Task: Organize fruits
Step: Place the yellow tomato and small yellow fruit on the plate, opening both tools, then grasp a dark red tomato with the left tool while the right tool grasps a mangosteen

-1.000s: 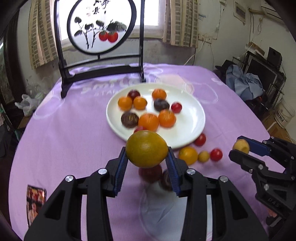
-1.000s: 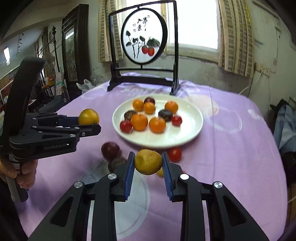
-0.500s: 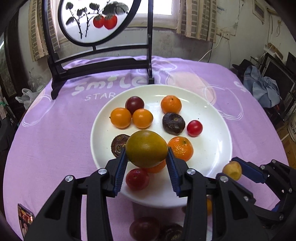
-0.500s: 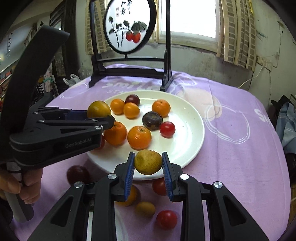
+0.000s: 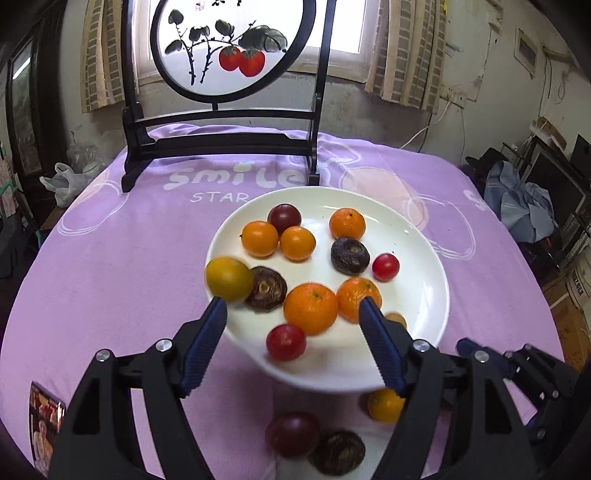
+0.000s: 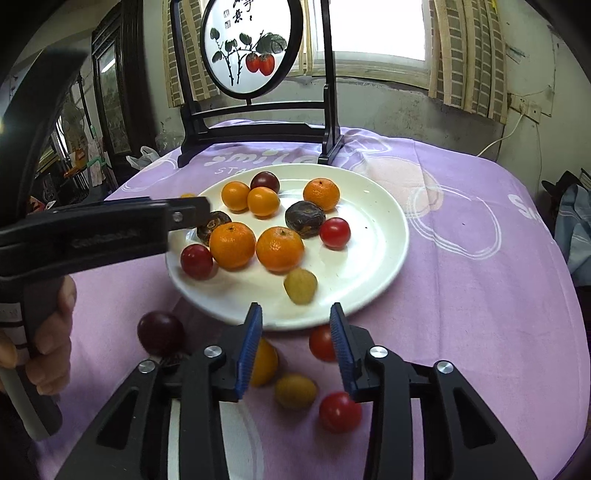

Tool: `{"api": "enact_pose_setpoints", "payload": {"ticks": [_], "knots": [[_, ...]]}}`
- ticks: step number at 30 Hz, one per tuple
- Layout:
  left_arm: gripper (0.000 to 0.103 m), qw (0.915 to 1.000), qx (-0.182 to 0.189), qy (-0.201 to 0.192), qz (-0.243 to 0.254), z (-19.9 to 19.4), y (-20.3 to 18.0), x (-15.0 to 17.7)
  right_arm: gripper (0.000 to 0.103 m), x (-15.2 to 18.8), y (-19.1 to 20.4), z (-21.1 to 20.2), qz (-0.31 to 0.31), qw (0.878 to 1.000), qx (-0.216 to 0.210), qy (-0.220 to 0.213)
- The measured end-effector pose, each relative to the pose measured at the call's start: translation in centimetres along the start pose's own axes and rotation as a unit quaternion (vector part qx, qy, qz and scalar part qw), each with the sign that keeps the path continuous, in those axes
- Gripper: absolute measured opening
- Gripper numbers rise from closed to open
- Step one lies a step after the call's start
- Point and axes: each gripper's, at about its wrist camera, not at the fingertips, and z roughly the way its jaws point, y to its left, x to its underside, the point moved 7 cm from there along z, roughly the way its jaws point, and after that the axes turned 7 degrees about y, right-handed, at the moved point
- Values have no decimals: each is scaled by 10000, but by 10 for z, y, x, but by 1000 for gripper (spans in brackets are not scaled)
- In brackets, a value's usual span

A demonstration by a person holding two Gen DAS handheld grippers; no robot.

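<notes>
Now both tongs [image 5: 291, 312] [image 6: 295, 317] spread empty over crowded plate [image 6: 384, 236], loose fruit [image 6: 340, 411] beneath

The left gripper [image 6: 192, 216] hides most of a dark fruit [image 6: 218, 225].

A: Daylight pours through the window [image 6: 376, 29] behind the round painted screen [image 5: 231, 48], blown out to white in both views.

B: Glare streaks the white plate [image 5: 417, 295], soft shadows under the fruit. The yellow-green fruit [image 5: 229, 279] at its left rim smears with motion blur.

A: The small yellow fruit [image 6: 300, 286] blurs too. Fisheye bends the walls, and the corners go black.
</notes>
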Motion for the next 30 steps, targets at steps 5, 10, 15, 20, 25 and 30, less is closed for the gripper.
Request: {"api": "enact_pose_setpoints", "payload": {"ticks": [5,10,15,20,25,30], "knots": [[74,9999,-9,18,164,-18,1,33,41,22,-9,-19,88,9999,72,-33],[76,9990,-115,87,428,-29,-1,69,41,49,-7,-31,89,9999,106,31],[76,9986,-92,277,448,-32,2,97,42,68,4,-37,-2,10000,45,86],[81,9984,-124,337,432,-34,8,110,42,80,19,-37,-124,9998,-22,183],[85,9986,-187,197,458,-35,16,111,42,84,42,-28,-466,9983,-68,352],[85,9990,-209,131,385,-30,30,111,42,80,67,-3,-746,9953,-124,605]]}}
